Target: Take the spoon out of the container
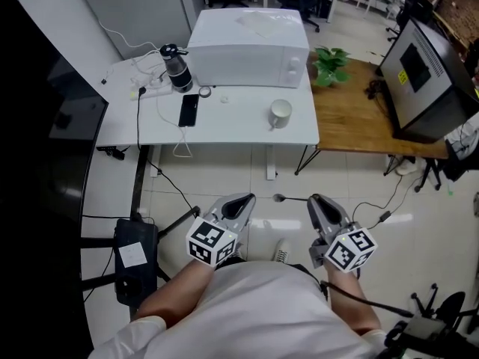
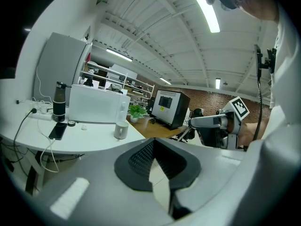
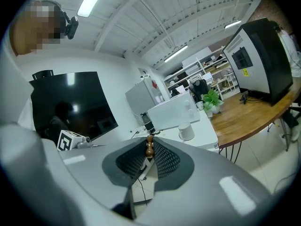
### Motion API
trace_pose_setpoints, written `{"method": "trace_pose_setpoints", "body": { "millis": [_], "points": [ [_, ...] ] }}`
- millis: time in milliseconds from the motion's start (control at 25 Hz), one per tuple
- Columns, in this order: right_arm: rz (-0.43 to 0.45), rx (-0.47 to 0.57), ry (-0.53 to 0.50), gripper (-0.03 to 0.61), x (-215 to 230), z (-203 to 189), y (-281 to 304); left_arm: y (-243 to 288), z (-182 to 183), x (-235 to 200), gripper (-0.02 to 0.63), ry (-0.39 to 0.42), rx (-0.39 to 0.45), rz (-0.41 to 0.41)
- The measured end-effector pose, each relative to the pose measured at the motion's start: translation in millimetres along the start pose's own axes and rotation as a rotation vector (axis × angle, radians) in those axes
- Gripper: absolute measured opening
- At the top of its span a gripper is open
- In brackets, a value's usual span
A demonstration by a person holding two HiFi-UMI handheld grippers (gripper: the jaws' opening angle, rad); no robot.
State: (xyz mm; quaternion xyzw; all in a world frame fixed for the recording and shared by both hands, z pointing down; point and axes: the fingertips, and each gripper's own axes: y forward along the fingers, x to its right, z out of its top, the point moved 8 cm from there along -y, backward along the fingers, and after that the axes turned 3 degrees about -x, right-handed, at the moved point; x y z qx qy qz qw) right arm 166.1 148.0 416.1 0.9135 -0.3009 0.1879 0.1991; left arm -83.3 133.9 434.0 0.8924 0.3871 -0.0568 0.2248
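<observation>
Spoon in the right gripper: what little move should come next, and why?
Probably carry the spoon forward toward the white table and lay it beside the mug. The right gripper is shut on its handle, out over the floor, and no spoon shows in the mug.

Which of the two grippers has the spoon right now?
The right gripper: its jaws are shut on the spoon, which sticks out sideways toward the left gripper. The left gripper's jaws have nothing between them.
</observation>
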Motion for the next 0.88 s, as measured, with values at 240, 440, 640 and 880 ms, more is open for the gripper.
{"method": "trace_pose_setpoints", "body": {
  "millis": [240,440,640,880],
  "points": [
    [0.006,-0.002,0.003,0.049,1,2,1,0,1,2,0.003,0.001,0.007,-0.001],
    [0.013,-0.005,0.005,0.049,2,3,4,1,4,1,0.003,0.007,0.011,-0.001],
    [0.019,-0.022,-0.002,0.049,0,1,9,-1,4,0,0.003,0.01,0.004,0.001],
    [0.034,-0.034,-0.027,0.049,-5,1,14,1,3,0,0.003,0.011,0.001,-0.007]
  ]
}}
